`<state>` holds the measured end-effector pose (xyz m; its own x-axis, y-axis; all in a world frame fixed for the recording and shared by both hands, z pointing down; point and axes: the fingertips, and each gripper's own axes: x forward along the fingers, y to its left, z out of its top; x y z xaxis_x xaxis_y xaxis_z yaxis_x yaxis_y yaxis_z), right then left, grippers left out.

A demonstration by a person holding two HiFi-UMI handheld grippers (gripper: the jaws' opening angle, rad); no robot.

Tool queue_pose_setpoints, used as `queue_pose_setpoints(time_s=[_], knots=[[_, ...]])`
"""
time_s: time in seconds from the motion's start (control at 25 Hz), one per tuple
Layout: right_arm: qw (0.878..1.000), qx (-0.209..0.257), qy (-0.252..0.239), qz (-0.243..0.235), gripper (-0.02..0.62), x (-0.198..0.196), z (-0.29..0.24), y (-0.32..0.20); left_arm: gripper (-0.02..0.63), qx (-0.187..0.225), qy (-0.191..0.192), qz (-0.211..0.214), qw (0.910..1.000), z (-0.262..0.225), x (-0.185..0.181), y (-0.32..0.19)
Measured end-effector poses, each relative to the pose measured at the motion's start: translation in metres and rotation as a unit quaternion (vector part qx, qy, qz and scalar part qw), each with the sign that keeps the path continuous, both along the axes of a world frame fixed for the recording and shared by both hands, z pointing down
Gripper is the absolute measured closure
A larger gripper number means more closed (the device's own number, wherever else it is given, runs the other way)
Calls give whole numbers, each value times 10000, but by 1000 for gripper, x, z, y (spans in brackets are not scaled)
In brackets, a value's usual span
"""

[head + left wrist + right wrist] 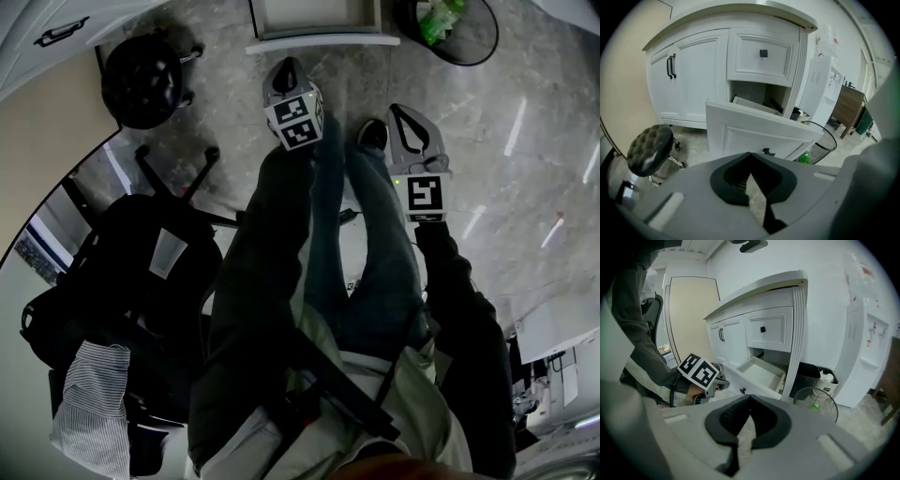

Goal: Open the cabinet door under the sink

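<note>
The white cabinet (689, 70) has two doors with black handles (671, 66), both closed. To their right, a drawer with a black knob (763, 53) sits above a lower drawer (757, 129) that is pulled out. In the right gripper view the doors (723, 335) and open drawer (761, 372) show too. My left gripper (750, 157) is shut with nothing in it, held off from the drawer front; it also shows in the head view as the left gripper (288, 66). My right gripper (750, 397) is shut and empty, apart from the cabinet.
A black padded stool (650, 149) stands left of the open drawer. A wire waste bin (821, 146) with a green bottle stands to its right, beside a white water dispenser (824, 79). A black office chair (141, 272) is behind me. My legs fill the middle of the head view.
</note>
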<state>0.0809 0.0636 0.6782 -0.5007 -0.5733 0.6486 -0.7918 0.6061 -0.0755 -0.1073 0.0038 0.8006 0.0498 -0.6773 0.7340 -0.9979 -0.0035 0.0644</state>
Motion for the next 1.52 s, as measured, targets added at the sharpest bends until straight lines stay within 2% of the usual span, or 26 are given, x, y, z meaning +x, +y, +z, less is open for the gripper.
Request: queue_pose_setpoints(time_s=[0.08, 0.2, 0.4, 0.52, 0.64, 0.8, 0.96, 1.12, 1.28, 1.52], knots=[[10000, -43, 49, 46, 595, 0, 1, -6, 598, 98, 72, -92, 9999, -5, 0, 0], [9997, 61, 135, 199, 595, 5, -3, -16, 600, 455, 183, -127, 9987, -26, 2, -2], [9992, 133, 100, 372, 595, 4, -25, -19, 600, 811, 349, -66, 9961, -89, 3, 21], [9991, 193, -95, 358, 595, -6, -47, -20, 600, 952, 390, 216, 9945, -142, 7, 31], [9995, 285, -123, 99, 594, -17, -73, -17, 600, 1051, 447, 664, 9912, -203, 11, 36], [9997, 2, -252, -23, 595, -29, -129, 5, 600, 988, 631, 1163, 9863, -292, 17, 58], [9988, 21, -472, -157, 595, -44, -184, 6, 600, 1138, 546, 1494, 9807, -365, 15, 58], [9974, 174, -589, -388, 595, -42, -231, 4, 600, 1179, 595, 1403, 9813, -407, 21, 61], [9968, 273, -634, -405, 595, -31, -264, 5, 600, 1174, 566, 1326, 9826, -432, 30, 73], [9959, 333, -708, -453, 595, -15, -289, 6, 600, 1484, 473, 1321, 9789, -462, 35, 56]])
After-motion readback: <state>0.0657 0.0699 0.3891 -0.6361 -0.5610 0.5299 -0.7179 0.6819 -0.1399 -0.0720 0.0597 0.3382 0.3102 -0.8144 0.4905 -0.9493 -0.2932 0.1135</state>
